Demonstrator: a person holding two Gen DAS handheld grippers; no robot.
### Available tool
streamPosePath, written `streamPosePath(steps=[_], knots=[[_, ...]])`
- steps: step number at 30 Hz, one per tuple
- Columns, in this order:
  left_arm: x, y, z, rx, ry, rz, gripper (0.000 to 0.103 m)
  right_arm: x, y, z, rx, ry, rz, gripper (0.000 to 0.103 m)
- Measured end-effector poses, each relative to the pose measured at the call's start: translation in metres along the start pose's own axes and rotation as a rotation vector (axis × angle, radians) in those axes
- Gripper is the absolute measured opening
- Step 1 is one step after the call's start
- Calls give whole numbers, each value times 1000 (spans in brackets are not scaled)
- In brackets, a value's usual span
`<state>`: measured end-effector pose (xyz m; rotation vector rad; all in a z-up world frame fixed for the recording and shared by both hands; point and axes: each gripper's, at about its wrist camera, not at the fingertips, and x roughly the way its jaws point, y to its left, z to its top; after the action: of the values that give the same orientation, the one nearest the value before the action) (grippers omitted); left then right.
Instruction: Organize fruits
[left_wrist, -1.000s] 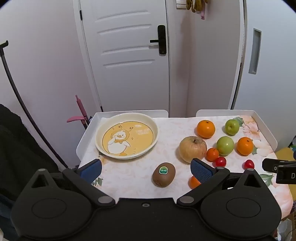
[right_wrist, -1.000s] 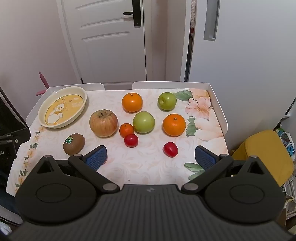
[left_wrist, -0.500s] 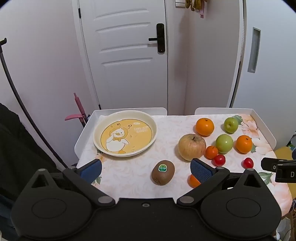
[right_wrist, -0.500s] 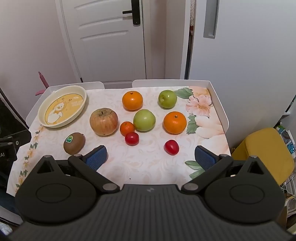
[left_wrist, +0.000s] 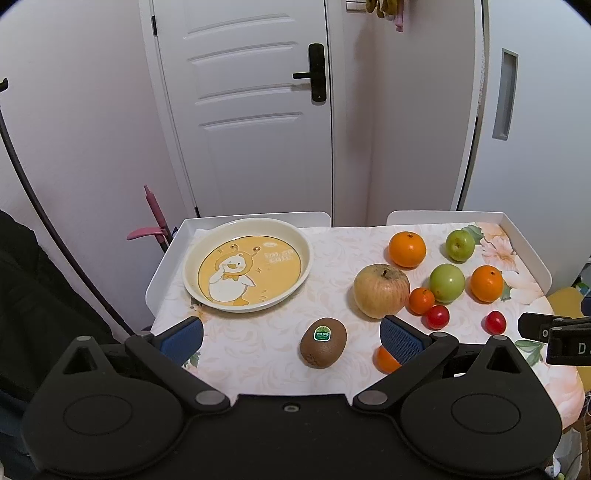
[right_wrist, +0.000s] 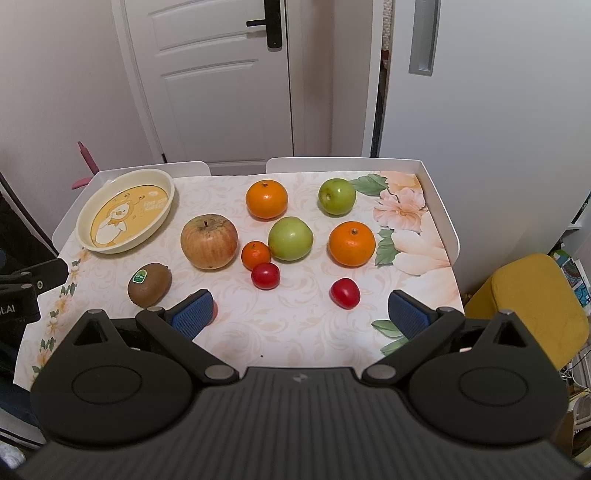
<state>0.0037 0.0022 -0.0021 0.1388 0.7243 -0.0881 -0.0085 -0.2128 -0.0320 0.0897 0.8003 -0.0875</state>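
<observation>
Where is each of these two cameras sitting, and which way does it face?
Left wrist: on the left gripper, facing the plate and kiwi; its open blue fingers show.
Right wrist: on the right gripper, facing the fruit on the table's right part; its open fingers show.
Shared: plate, kiwi, big apple; each glimpses the other gripper.

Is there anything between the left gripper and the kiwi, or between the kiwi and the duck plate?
Nothing visible. The kiwi lies just ahead of the open left gripper, and only bare tablecloth separates it from the plate. The other fruit sits off to the right.
</observation>
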Motion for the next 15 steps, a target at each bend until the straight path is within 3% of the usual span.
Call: streamPosePath(steps=[15], knots=[[2,3,-2,-7,1,-1,103,-2,0,1,3,0,3,103]])
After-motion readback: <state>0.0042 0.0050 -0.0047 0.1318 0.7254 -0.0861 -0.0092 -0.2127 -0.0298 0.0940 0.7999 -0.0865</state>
